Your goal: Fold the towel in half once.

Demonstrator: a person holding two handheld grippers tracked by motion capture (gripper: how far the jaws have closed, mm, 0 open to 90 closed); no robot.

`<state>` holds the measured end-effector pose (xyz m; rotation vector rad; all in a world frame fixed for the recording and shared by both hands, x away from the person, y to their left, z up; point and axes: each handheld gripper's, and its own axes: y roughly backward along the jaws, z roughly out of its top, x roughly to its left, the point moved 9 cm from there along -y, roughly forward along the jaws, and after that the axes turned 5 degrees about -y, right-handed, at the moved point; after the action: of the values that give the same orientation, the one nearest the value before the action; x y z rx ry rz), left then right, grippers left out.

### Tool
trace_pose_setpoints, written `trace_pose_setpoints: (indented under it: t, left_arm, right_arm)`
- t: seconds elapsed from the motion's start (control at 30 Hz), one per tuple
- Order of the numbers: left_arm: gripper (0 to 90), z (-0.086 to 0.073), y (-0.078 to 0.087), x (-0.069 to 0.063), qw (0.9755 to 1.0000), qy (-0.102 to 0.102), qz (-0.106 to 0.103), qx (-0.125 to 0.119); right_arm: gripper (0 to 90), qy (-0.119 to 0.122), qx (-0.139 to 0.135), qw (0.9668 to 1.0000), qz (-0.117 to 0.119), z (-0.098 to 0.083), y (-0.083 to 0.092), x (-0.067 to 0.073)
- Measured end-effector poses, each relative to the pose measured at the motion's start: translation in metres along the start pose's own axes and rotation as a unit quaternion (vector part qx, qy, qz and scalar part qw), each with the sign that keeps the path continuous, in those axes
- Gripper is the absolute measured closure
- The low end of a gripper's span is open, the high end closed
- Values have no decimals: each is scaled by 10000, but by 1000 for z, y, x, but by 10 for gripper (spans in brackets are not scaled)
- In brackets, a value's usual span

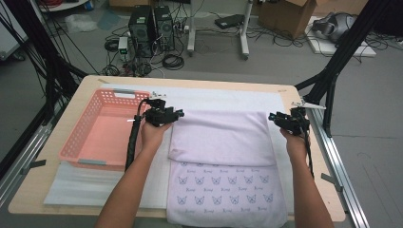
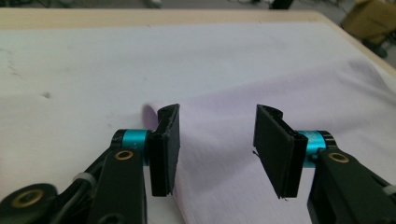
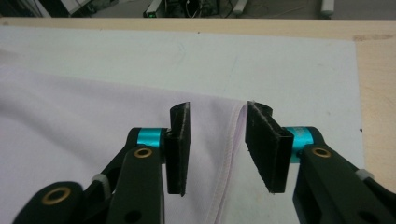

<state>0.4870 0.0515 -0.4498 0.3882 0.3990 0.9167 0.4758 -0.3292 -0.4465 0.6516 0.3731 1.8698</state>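
Item: pale lilac garment [image 1: 223,137], soft knit, folded over itself so the plain upper panel covers the far half and a panel printed with small cat-face motifs lies nearer you, all on a white padded sheet [image 1: 214,97] over the wooden table [image 1: 85,88]. Your left gripper [image 1: 177,114] sits at the garment's far left corner, jaws apart; in the left gripper view [image 2: 217,140] the folded corner lies under and between the black pads [image 2: 169,149], unpinched. Your right gripper [image 1: 274,117] sits at the far right corner, likewise parted; in the right gripper view [image 3: 218,144] the stitched hem [image 3: 229,154] runs up between the flat ribbed pads, touching neither as far as can be seen. Risks: the cloth is thin and limp, so if you close low you could catch the white sheet along with it, or take one layer of the fold and peel it open on lifting. On the right the hem lies close to the outer pad, so a slight drift outward would close the jaws on nothing. Uneven height between your two hands would skew the fold line. Beside your left gripper, on its outer side: a coral plastic basket [image 1: 76,142], rectangular, perforated walls, rigid; a swinging cable or sleeve could snag its rim
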Motion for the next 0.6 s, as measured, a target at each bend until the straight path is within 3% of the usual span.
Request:
trace_pose_setpoints:
  t: [0.07,0.13,0.23,0.33,0.43,0.6]
  left_arm:
    - [532,1,6,-6,9995,-42,-54,-295]
    - [520,-6,8,-12,9997,-32,-204,-102]
    - [517,-14,17,-20,9991,-95,-295,-279]
    - [515,-28,24,-29,9987,-52,-470,-196]
    - [511,-40,34,-40,9975,-184,-623,-278]
    - [492,-62,50,-55,9957,-296,-858,-177]
  right_arm:
    - [580,59,49,10000,54,-3,6,2]
    - [573,71,103,9999,113,-7,11,4]
    - [532,89,311,9992,222,-14,19,7]
    - [534,256,456,9980,346,-23,28,14]
    - [529,317,571,9968,456,-34,36,20]
    - [520,321,692,9946,702,-57,50,28]
